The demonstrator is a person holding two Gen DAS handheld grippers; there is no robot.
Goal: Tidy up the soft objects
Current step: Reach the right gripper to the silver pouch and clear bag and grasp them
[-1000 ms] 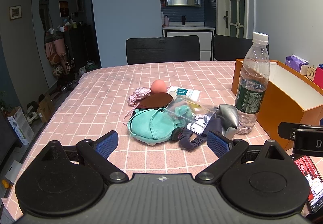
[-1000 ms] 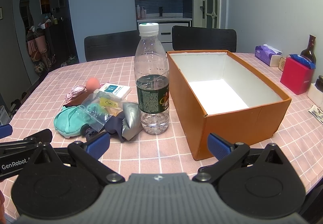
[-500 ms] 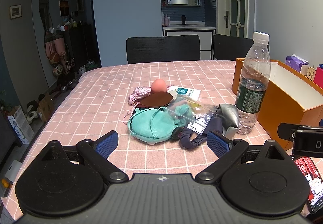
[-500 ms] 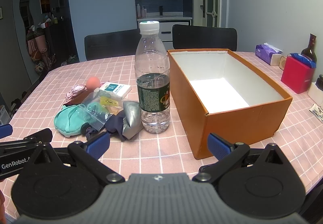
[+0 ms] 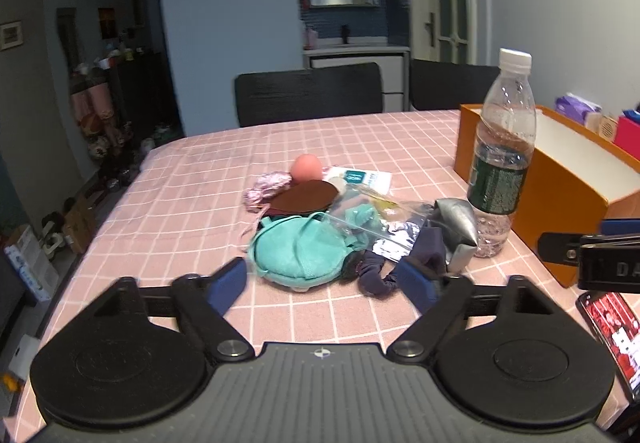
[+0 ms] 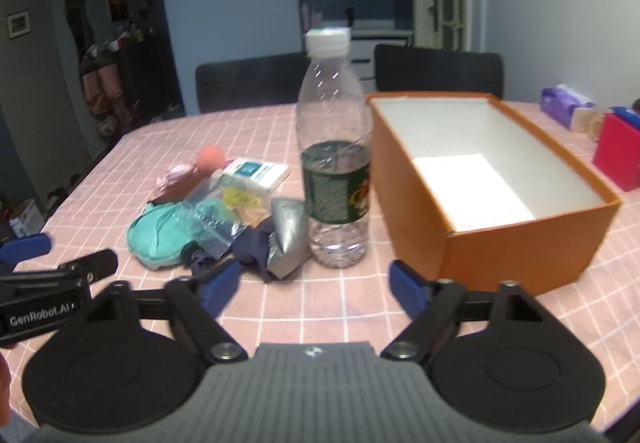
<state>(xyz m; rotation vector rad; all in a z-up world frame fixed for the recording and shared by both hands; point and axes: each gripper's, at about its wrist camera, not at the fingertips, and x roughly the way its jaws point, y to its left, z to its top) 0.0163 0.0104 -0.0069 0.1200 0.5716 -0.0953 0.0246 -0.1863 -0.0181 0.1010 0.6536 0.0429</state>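
A heap of soft things lies on the pink checked tablecloth: a teal pouch [image 5: 298, 253] [image 6: 154, 239], a dark blue scrunchie [image 5: 376, 275], a brown pad [image 5: 304, 199], a pink sponge ball [image 5: 306, 167] [image 6: 211, 159], a shiny pink scrunchie [image 5: 266, 185], a clear zip bag [image 5: 376, 219] [image 6: 218, 219] and a silver packet [image 5: 456, 221] [image 6: 288, 235]. An open orange box [image 6: 516, 247] [image 5: 560, 203], empty, stands to the right. My left gripper [image 5: 322, 283] is open just before the teal pouch. My right gripper [image 6: 314, 283] is open before the water bottle [image 6: 334, 171].
The water bottle [image 5: 500, 171] stands between the heap and the box. A white card packet [image 6: 258, 171] lies behind the heap. A phone [image 5: 612, 331] lies at the near right. A tissue pack [image 6: 562, 105] and a red box [image 6: 618, 155] stand far right. Black chairs [image 5: 308, 93] line the far side.
Both grippers have moved forward toward the heap and the bottle, the right one also swinging left. Both views are blurred by the motion. Both stay open.
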